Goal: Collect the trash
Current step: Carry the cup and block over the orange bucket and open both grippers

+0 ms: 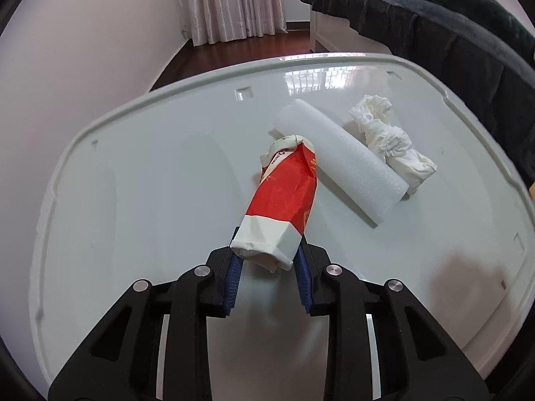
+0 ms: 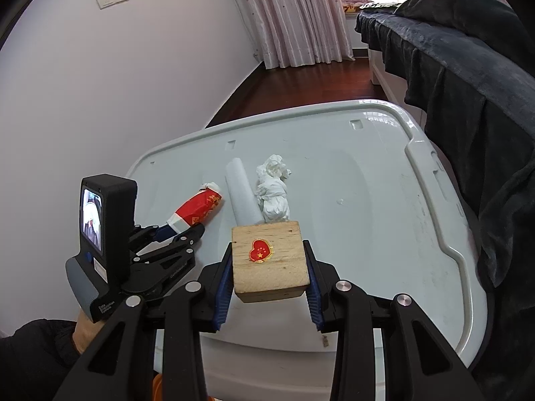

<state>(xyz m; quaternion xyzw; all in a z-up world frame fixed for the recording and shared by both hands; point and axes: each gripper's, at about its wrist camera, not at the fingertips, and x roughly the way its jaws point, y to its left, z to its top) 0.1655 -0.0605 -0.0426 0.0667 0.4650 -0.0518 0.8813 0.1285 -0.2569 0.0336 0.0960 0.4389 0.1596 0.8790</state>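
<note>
Left gripper (image 1: 267,260) clamped on the near white end of a crumpled red-and-white paper wrapper (image 1: 284,197), which lies on the glossy pale grey plastic lid (image 1: 133,183) with its far end touching a white foam cylinder (image 1: 341,157). A crumpled white tissue wad (image 1: 388,137) sits just beside the foam on its other side. Right gripper (image 2: 270,287) grips a square light wooden block (image 2: 271,260) with a red heart sticker bearing yellow stars.

Step in hand looks like lifting the wrapper: 3 trash pieces on the lid, none visibly collected. Raise it straight up and back so the far end clears the foam without rolling it; paper is soft, keep the squeeze firm.

Writing: wrapper print too creased to read; small white text on the left gripper body is illegible.
</note>
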